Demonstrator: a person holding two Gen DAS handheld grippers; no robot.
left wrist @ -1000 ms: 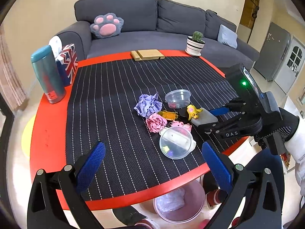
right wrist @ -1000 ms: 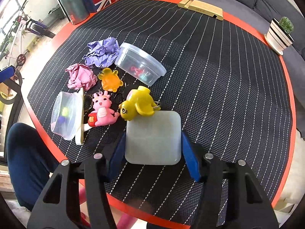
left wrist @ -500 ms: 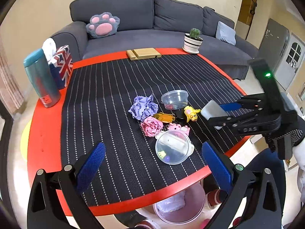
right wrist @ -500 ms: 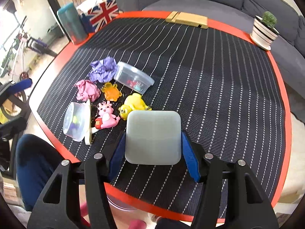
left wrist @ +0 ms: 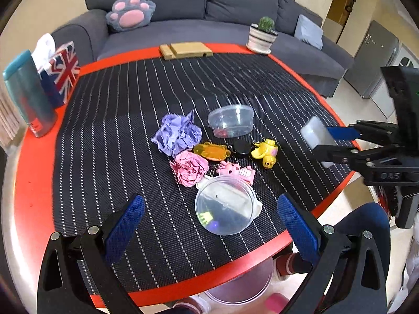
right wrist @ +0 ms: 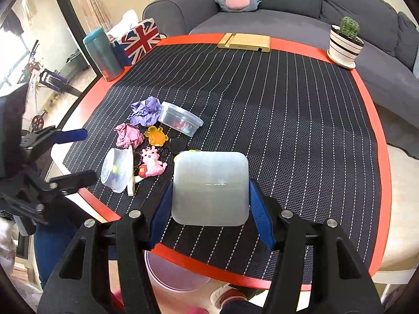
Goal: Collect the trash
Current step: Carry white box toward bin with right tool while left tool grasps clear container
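1. The right tool (right wrist: 210,198) pinches a pale square lid (right wrist: 210,187) between its blue pads, up off the surface (right wrist: 288,130) at its near edge.
2. The left tool (left wrist: 209,225) is spread wide and holds nothing. It hangs over the near side of the surface.
3. A purple paper ball (left wrist: 178,133) and a pink paper ball (left wrist: 189,167) lie in the middle, touching.
4. A clear round bin (right wrist: 172,274) sits on the floor under the near edge.

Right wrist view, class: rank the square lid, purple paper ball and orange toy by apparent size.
1. Square lid, though it is nearest the camera, which inflates it.
2. Purple paper ball.
3. Orange toy.
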